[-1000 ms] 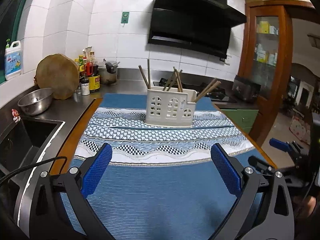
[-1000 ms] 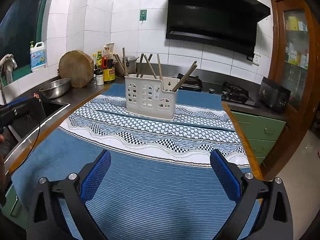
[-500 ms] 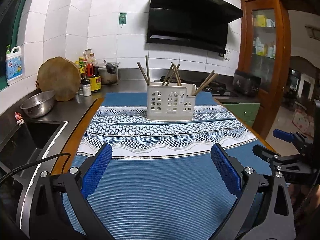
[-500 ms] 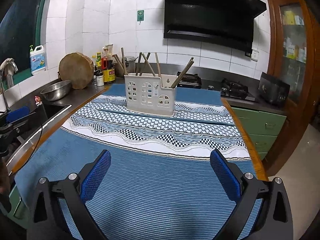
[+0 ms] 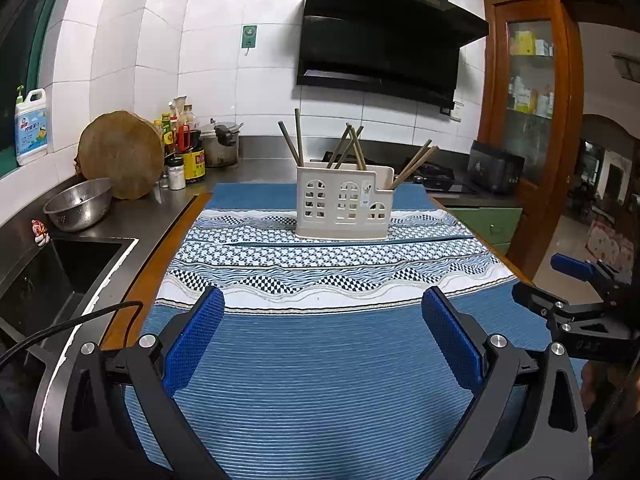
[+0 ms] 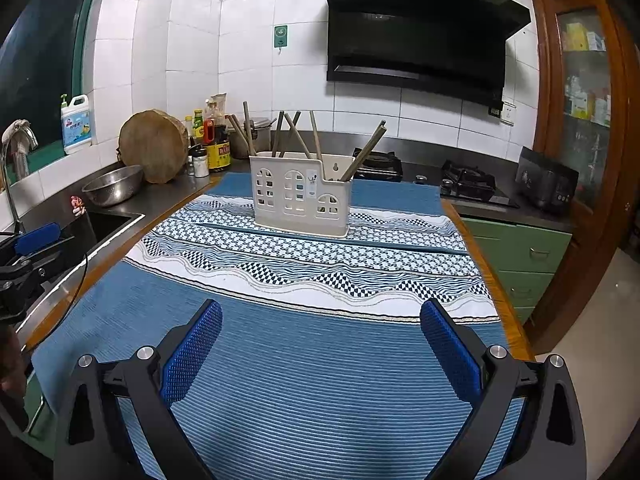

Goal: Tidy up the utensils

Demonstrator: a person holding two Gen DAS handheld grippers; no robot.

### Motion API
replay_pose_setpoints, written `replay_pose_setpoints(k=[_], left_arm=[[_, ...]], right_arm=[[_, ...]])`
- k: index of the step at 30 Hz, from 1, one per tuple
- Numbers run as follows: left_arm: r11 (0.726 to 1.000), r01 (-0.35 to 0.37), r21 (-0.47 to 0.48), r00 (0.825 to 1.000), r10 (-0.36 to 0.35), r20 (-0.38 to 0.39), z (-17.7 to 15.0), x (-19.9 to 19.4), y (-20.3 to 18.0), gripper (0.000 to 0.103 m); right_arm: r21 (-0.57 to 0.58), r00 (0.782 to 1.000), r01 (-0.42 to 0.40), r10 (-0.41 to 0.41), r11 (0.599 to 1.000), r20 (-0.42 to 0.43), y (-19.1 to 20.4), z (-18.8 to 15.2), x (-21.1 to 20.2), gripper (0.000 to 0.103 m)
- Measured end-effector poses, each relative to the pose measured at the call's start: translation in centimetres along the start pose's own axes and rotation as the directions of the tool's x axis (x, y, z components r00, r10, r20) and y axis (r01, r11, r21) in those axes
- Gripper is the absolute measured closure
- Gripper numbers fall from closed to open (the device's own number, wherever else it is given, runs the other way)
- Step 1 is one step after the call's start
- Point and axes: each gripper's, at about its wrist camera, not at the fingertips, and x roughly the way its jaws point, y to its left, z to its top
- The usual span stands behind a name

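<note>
chopsticks [image 5: 352, 148]: lower ends hidden in holder [image 5: 342, 208] | label perhaps illegible

The left gripper [image 5: 322, 334] has its jaws spread wide with nothing between the blue pads [image 5: 194, 336]. The right gripper [image 6: 320, 336] is level beside it, jaws equally wide, apparently a little to its right and pointing the same way.

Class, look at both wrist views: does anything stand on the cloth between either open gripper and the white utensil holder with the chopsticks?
Nothing visible does. Only bare tablecloth lies between the left gripper and the utensil holder, and likewise ahead of the right gripper. The chopsticks already stand in the holder.
</note>
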Motion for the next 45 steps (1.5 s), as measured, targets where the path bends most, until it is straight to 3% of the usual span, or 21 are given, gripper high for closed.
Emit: replay_pose_setpoints(k=[45], left_arm=[[0.999, -0.016, 0.029, 1.0, 0.016, -0.016, -0.29, 0.92, -0.42, 0.005]], right_arm=[[0.002, 1.0, -0.024, 0.024, 1.0, -0.001, 0.52, 0.18, 0.33, 0.007]])
